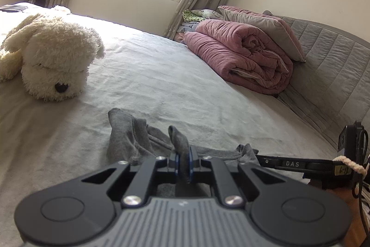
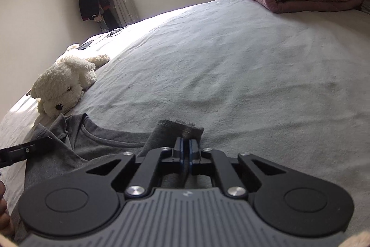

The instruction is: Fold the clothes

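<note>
A grey shirt point(image 2: 97, 142) lies at the near edge of the bed point(image 2: 231, 66). The left claw point(image 1: 184, 162) pinches a raised fold of it; the right claw point(image 2: 186, 149) pinches its sleeve. A plush dog point(image 1: 53, 57) lies far left.

"DAS" stands in pale letters on the black bar of the right tool point(image 1: 292, 163), seen from the left wrist. A small tag point(image 1: 341, 171) beside it bears handwriting too small to read.
</note>
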### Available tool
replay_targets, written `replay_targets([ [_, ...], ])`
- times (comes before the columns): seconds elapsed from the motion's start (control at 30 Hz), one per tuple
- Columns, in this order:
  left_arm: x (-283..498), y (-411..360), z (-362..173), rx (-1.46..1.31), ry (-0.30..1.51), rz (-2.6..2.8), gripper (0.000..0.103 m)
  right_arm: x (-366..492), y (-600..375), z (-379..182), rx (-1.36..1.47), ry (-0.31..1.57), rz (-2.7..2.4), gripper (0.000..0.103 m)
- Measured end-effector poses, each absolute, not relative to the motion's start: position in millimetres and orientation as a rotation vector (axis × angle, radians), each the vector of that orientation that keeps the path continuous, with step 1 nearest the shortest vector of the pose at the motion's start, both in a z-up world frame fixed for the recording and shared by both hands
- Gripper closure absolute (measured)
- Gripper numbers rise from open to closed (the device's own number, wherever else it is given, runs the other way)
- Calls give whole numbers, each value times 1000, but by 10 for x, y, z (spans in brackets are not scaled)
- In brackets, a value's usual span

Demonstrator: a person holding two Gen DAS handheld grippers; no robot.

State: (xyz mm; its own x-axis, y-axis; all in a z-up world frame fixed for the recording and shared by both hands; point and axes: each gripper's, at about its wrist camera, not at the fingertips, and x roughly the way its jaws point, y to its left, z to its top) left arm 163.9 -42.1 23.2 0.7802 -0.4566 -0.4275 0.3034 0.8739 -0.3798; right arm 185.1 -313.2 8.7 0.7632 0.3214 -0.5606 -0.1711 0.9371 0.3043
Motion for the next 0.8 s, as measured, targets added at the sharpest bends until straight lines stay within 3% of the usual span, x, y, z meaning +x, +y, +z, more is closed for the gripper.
replay_targets([
  [0.3,1598,-419,243,-284,508,-381,95,1906,-3416,61,258,680,264,103],
  [0.43,1604,-447,215,-255,515,-373,95,1903,-3450,53,268,661,263,100],
  [0.53,1595,-434,232,-264,505,-380,95,1894,-3494,99,339,638,311,84],
  [0.6,1597,-425,236,-273,506,-382,95,1883,-3513,127,396,621,331,48],
  [0.73,1591,-431,238,-273,508,-382,95,1853,-3466,170,435,584,358,50],
  [0.77,1588,-434,240,-272,507,-382,95,1868,-3402,153,399,602,341,56],
  [0.8,1585,-436,242,-271,506,-381,95,1907,-3343,99,366,634,309,77],
])
